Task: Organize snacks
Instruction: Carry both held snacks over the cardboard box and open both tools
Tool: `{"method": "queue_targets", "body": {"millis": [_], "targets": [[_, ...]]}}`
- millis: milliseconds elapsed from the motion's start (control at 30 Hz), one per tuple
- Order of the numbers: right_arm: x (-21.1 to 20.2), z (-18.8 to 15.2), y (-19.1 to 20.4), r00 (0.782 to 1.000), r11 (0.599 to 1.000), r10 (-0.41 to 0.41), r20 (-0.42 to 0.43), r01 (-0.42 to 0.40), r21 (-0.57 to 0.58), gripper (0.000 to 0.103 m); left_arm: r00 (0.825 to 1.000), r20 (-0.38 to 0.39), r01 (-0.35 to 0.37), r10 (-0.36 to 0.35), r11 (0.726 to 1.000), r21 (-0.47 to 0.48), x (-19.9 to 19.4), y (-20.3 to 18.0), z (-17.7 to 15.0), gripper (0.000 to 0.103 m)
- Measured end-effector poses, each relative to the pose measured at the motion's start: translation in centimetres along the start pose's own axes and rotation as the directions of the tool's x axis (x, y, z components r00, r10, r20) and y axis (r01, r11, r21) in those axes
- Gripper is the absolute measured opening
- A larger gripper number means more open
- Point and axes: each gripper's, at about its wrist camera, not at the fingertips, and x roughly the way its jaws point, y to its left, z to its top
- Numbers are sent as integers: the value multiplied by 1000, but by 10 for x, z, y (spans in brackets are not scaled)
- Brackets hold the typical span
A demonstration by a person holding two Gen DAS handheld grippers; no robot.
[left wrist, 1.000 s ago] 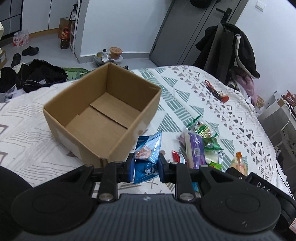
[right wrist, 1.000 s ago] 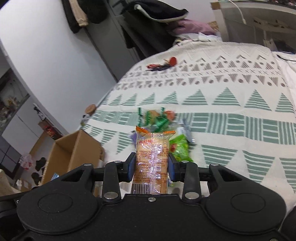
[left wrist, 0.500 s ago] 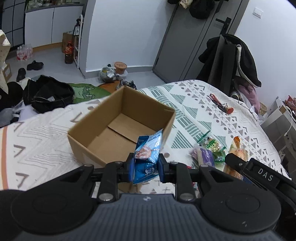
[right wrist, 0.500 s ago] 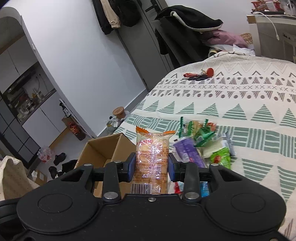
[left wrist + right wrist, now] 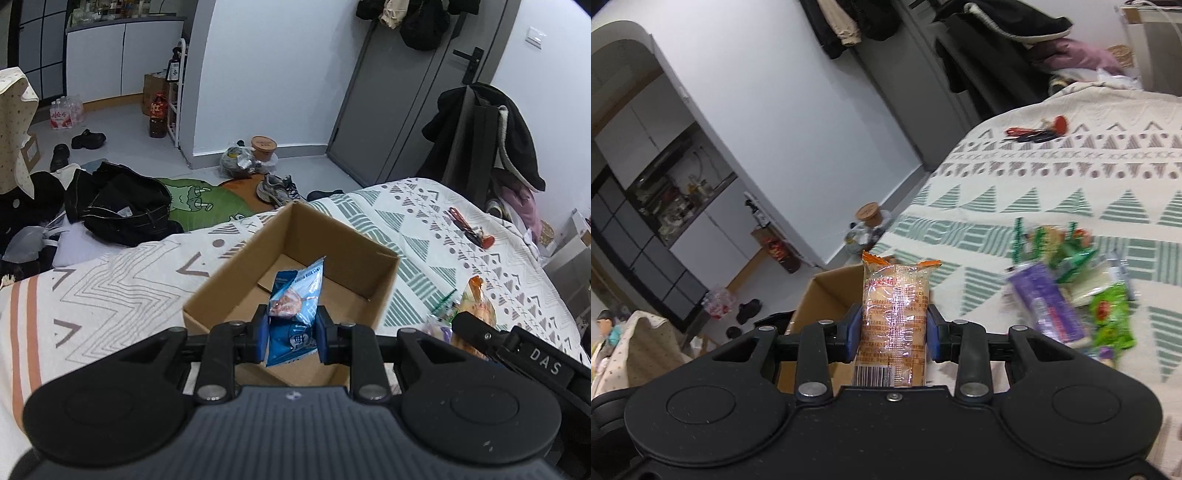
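While the blue packet (image 5: 295, 314) sits pinched between the blue pads of the left tool (image 5: 291, 334), standing up out of the grip, the open cardboard box (image 5: 384, 288) lies just ahead of and below that tool on the bed (image 5: 424, 236), with nothing visible on its floor. The right tool (image 5: 892, 328) is likewise closed on an orange-topped biscuit pack (image 5: 894, 314), held upright; the box (image 5: 827, 299) shows just beyond its left finger, so this tool looks short of the opening. The step in hand appears to be dropping both snacks into the box. To do it well, I would bring each tool squarely over the opening, past the near wall, lower it so the packet falls flat inside, and open one tool at a time so the two do not crowd each other. Ahead and to the right of the right tool, the remaining pile of snacks (image 5: 1071, 288) lies on the bed, and a bunch of keys (image 5: 1038, 133) rests farther off.
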Motion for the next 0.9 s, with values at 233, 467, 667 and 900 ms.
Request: {"method": "queue_targets", "body": {"millis": [233, 467, 667, 900], "targets": [[25, -4, 19, 997, 998, 68, -41, -67, 13, 35, 1000, -24, 0, -1, 1000, -14, 24, 14, 9, 25], [51, -12, 35, 991, 995, 99, -87, -99, 6, 35, 998, -61, -9, 6, 999, -47, 47, 30, 10, 25], [66, -21, 42, 986, 993, 115, -123, -113, 21, 35, 996, -89, -30, 24, 997, -65, 59, 40, 8, 28], [70, -26, 43, 981, 993, 113, -159, -108, 36, 51, 995, -101, -36, 27, 995, -88, 56, 47, 11, 43]]}}
